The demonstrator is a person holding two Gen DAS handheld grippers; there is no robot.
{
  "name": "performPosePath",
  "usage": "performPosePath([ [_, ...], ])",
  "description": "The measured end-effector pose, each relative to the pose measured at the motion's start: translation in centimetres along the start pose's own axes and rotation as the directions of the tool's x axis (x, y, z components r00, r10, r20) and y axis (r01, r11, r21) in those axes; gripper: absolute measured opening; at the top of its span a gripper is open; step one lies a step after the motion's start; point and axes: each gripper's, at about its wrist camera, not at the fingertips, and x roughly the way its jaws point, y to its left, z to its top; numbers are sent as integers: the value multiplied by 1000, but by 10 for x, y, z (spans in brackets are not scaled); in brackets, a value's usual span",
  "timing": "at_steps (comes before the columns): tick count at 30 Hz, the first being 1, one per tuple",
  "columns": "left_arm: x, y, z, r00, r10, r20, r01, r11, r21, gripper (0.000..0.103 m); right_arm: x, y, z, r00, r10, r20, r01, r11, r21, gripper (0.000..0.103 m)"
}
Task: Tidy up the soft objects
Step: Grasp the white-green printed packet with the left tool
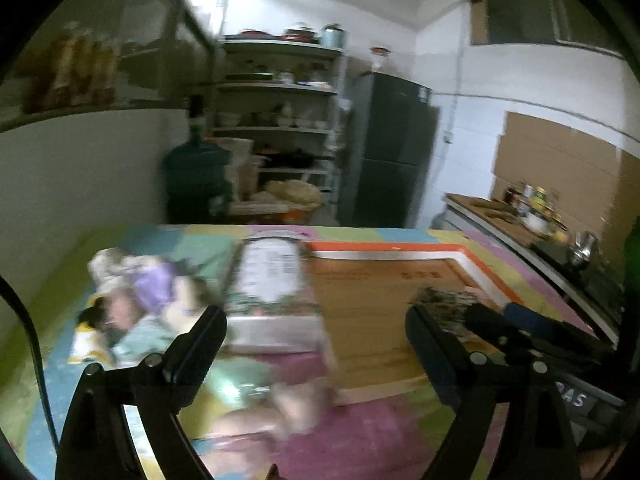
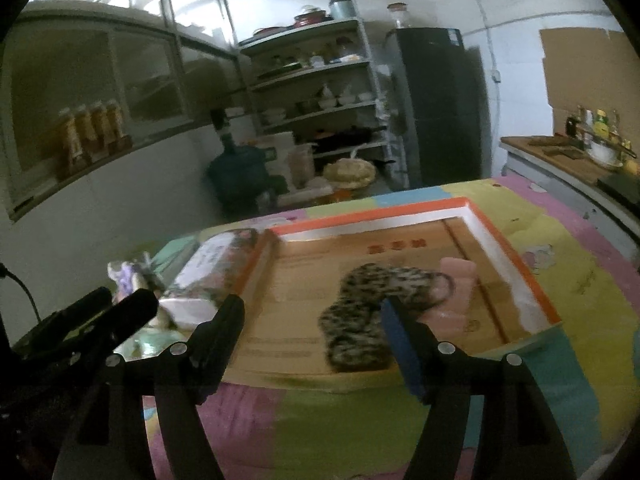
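Cardboard tray (image 2: 400,248) with orange-and-white rim, lying on the patchwork pastel cloth (image 2: 312,424); inside it a mottled black-and-cream fuzzy piece (image 2: 360,320) and, at its far right, a pink soft item (image 2: 460,276), touching. Outside the tray's left wall, a plastic-wrapped pack (image 1: 272,280), and further left a heap of soft things (image 1: 136,300), still unsorted.

Left gripper (image 1: 316,324): fingers spread wide, nothing between. Right gripper (image 2: 312,320): fingers likewise apart, the blue pad just in front of the fuzzy piece, gripping nothing.

Likely risks: blurred view, so a misjudged reach into the heap; a pinch catching several pieces at once; a finger snagging the cloth; the light tray nudged sideways by a careless pass over its rim.
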Motion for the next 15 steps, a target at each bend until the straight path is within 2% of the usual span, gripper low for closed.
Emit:
performPosePath([
  [8, -20, 71, 1, 998, 55, 16, -52, 988, -148, 91, 7, 39, -5, 999, 39, -15, -40, 998, -44, 73],
  [12, -32, 96, -2, 994, 96, 59, -85, 982, -167, 91, 10, 55, -7, 998, 50, -24, -51, 997, -65, 73],
  [15, -36, 112, -4, 993, 100, 62, -88, 982, -169, 91, 12, 64, -10, 998, 59, -31, -61, 995, -78, 73],
])
